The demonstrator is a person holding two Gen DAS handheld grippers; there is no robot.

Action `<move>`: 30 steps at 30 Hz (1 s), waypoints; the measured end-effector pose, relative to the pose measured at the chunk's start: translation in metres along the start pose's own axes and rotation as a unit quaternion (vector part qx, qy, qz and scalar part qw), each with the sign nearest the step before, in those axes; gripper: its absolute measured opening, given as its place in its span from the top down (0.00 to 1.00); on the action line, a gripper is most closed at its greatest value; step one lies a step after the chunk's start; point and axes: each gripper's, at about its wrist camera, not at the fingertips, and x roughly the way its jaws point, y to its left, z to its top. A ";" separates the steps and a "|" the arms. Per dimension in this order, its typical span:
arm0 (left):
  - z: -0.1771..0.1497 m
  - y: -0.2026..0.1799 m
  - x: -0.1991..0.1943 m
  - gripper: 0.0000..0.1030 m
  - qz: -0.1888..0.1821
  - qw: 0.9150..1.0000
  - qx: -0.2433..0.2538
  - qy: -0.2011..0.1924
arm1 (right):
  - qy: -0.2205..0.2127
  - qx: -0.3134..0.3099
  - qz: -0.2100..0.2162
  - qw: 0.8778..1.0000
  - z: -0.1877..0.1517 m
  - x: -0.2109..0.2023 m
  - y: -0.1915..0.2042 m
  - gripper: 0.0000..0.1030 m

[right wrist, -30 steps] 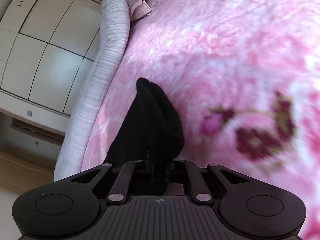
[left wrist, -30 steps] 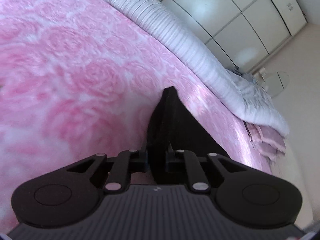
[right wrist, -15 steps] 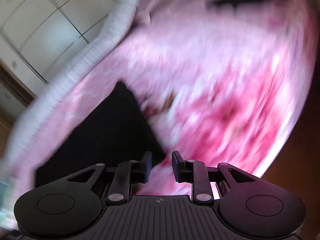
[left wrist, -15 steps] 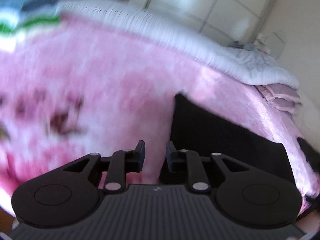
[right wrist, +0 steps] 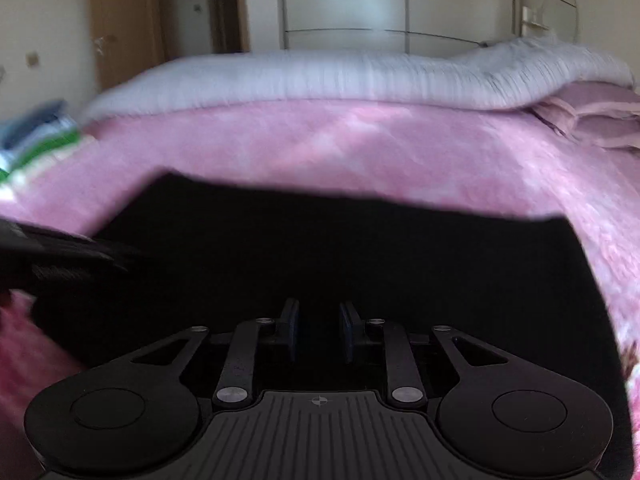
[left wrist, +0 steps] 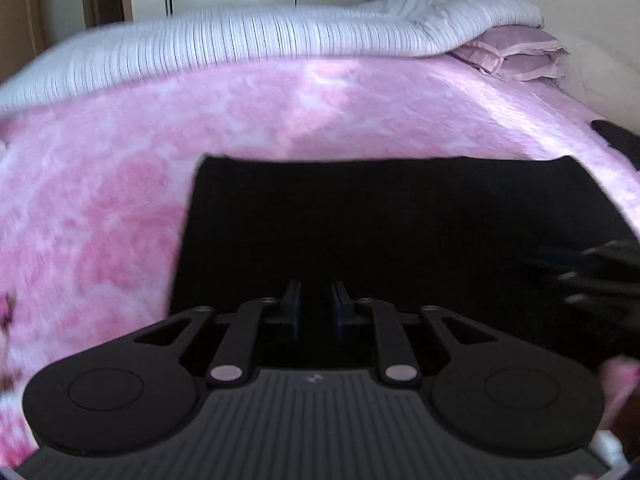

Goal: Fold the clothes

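A black garment (left wrist: 380, 224) lies flat as a wide rectangle on the pink rose-patterned blanket (left wrist: 120, 200). It also fills the lower half of the right wrist view (right wrist: 340, 264). My left gripper (left wrist: 316, 304) is open and empty, just above the garment's near edge toward its left side. My right gripper (right wrist: 318, 326) is open and empty above the near edge toward the right side. The right gripper shows blurred at the right edge of the left wrist view (left wrist: 592, 276); the left gripper shows blurred at the left edge of the right wrist view (right wrist: 56, 256).
A white ribbed duvet (left wrist: 260, 44) is bunched along the bed's far side, with mauve pillows (left wrist: 516, 60) at far right. Folded striped clothes (right wrist: 36, 140) sit at far left. White wardrobes (right wrist: 400, 8) stand behind. Another dark item (left wrist: 616, 136) lies at the right edge.
Both grippers were shut on the black garment a second ago, holding it up. They have opened, let it go, and swung level; the garment now lies flat on the blanket.
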 end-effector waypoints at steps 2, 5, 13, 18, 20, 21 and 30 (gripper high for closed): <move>0.005 0.011 0.005 0.91 0.003 1.000 -0.008 0.004 | 0.000 0.008 0.006 1.000 0.001 0.004 -0.013 0.81; 0.020 0.021 0.005 0.92 -0.009 0.999 -0.043 0.018 | 0.010 0.040 0.004 0.999 0.016 -0.002 -0.036 0.84; 0.047 0.024 0.054 0.88 0.003 1.000 0.001 -0.002 | 0.023 0.012 -0.052 0.998 0.041 0.019 -0.092 0.84; 0.059 0.050 0.073 0.97 0.027 0.999 0.017 -0.015 | 0.014 0.016 -0.091 0.996 0.026 0.033 -0.141 0.89; 0.065 0.052 0.078 0.97 0.024 0.999 0.019 -0.013 | 0.017 0.048 -0.089 0.995 0.029 0.034 -0.157 1.00; 0.067 0.050 0.079 0.97 0.027 0.999 0.030 -0.013 | 0.019 0.051 -0.092 0.994 0.032 0.033 -0.157 1.00; 0.068 0.041 0.093 0.90 0.035 0.997 0.063 -0.022 | 0.025 0.067 -0.124 0.990 0.046 0.054 -0.156 1.00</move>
